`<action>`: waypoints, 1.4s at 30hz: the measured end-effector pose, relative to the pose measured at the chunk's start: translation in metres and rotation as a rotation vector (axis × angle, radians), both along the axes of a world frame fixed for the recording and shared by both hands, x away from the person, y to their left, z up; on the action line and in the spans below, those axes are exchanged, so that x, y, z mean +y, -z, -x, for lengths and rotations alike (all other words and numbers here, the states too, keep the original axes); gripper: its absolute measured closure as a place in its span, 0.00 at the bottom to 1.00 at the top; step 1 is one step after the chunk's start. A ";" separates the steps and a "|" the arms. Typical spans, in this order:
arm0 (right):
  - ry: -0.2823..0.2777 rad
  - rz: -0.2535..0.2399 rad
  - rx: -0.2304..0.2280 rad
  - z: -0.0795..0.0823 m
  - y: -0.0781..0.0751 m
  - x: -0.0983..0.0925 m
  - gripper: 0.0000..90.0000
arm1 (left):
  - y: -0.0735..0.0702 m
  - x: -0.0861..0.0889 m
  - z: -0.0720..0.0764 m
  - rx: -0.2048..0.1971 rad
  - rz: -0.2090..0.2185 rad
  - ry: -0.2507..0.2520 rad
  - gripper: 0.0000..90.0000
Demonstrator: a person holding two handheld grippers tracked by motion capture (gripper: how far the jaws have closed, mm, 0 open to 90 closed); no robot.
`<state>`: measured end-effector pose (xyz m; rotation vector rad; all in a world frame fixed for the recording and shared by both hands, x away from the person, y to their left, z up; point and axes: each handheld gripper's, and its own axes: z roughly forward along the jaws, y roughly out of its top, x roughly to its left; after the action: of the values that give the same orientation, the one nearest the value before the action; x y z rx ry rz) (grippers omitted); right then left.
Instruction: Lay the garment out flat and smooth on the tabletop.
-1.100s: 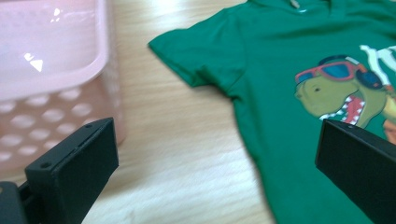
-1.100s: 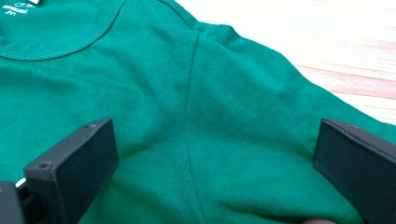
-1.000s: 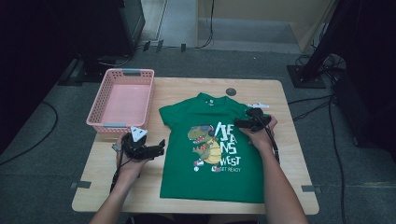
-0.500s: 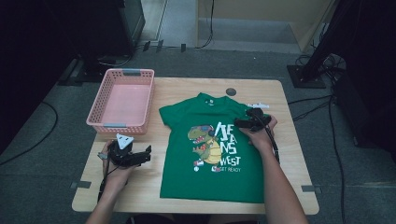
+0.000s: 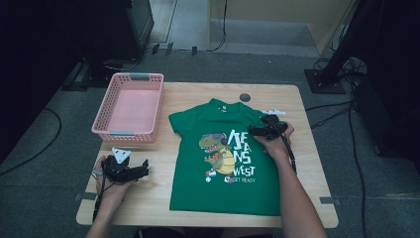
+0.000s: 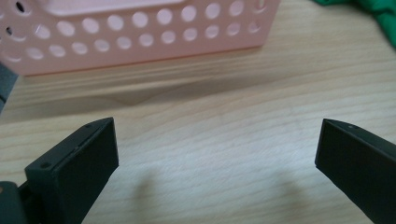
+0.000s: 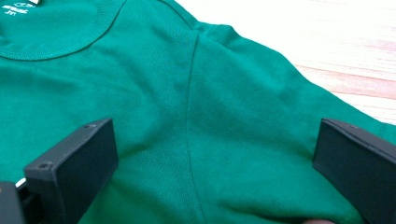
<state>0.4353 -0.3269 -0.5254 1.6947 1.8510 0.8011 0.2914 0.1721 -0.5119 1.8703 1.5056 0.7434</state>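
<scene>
Nearest to you, your left gripper (image 5: 143, 169) rests low over the bare wood at the near left of the table (image 5: 148, 198), jaws spread wide and holding nothing. It waits well apart from the shirt, probably so it can come in later without disturbing the cloth. A little farther, the green T-shirt (image 5: 223, 153) lies flat in the middle, print up, collar toward the far edge, ready for folding. Your right gripper (image 5: 253, 130) hovers over its right shoulder seam, jaws also wide open and nothing pinched; I judge you prepare to take the sleeve. At the far left stands the pink basket (image 5: 130, 133), empty, likely the place for the shirt. The table is light wood; around it is grey floor with cables and dark stands.
</scene>
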 end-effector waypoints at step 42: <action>0.004 -0.072 -0.008 0.004 -0.002 -0.006 0.00 | 0.008 0.054 0.036 0.079 0.031 0.025 0.00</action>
<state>0.4308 -0.3326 -0.5232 1.7360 1.8329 0.8815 0.2552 0.2264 -0.5203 1.9115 1.5307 0.6377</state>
